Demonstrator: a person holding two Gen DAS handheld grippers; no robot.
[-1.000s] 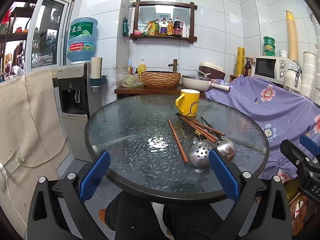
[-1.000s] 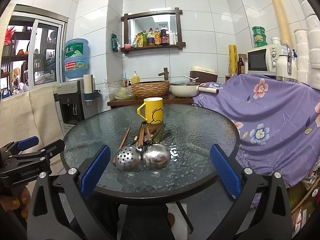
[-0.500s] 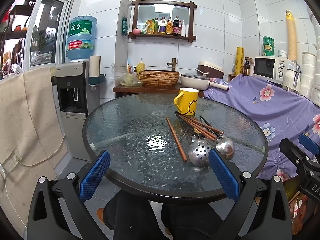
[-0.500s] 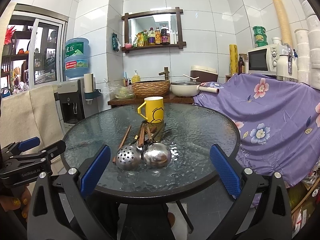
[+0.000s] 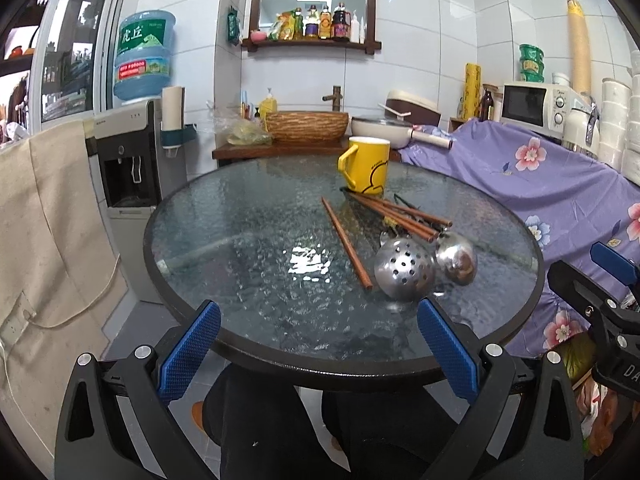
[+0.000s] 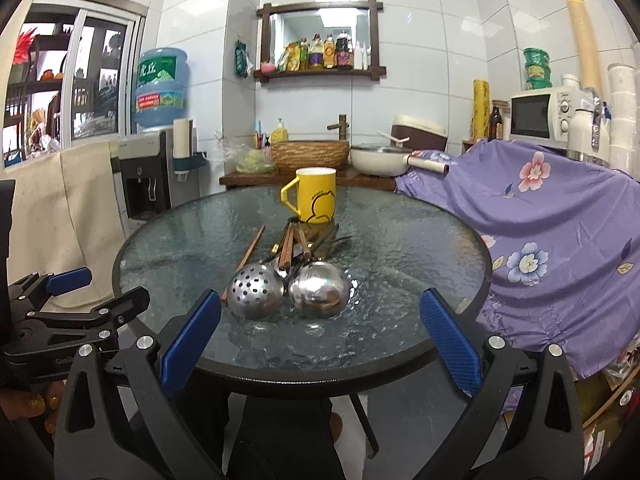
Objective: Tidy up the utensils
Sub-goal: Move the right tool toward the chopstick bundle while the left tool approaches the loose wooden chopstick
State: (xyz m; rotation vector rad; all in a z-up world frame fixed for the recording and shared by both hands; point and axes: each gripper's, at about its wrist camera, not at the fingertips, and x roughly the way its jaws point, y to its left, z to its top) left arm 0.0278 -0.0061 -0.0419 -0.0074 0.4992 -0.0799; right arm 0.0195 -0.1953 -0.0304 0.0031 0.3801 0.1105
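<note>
White-tiled kitchen, with round textured-glass table (image 5: 224, 248) filling left wrist view. Near far edge, yellow ceramic mug (image 5: 366, 165), upright. Just before it, bundle of brown wooden chopsticks (image 5: 400, 212), one single chopstick (image 5: 346, 248) lying apart to the left. Perforated steel skimmer ladle (image 5: 404, 270) and plain steel soup ladle (image 5: 456, 258), bowls side by side (handles hidden under chopsticks). Left gripper (image 5: 318, 354) spread wide, holding nothing, at near rim.

From right wrist view, same mug (image 6: 312, 196) behind utensils; skimmer (image 6: 254, 290) left of soup ladle (image 6: 320, 290). Right gripper (image 6: 320, 344) also wide, nothing between blue pads (image 6: 190, 338).

White tiled wall (image 5: 420, 60), water dispenser (image 5: 128, 160)
</note>
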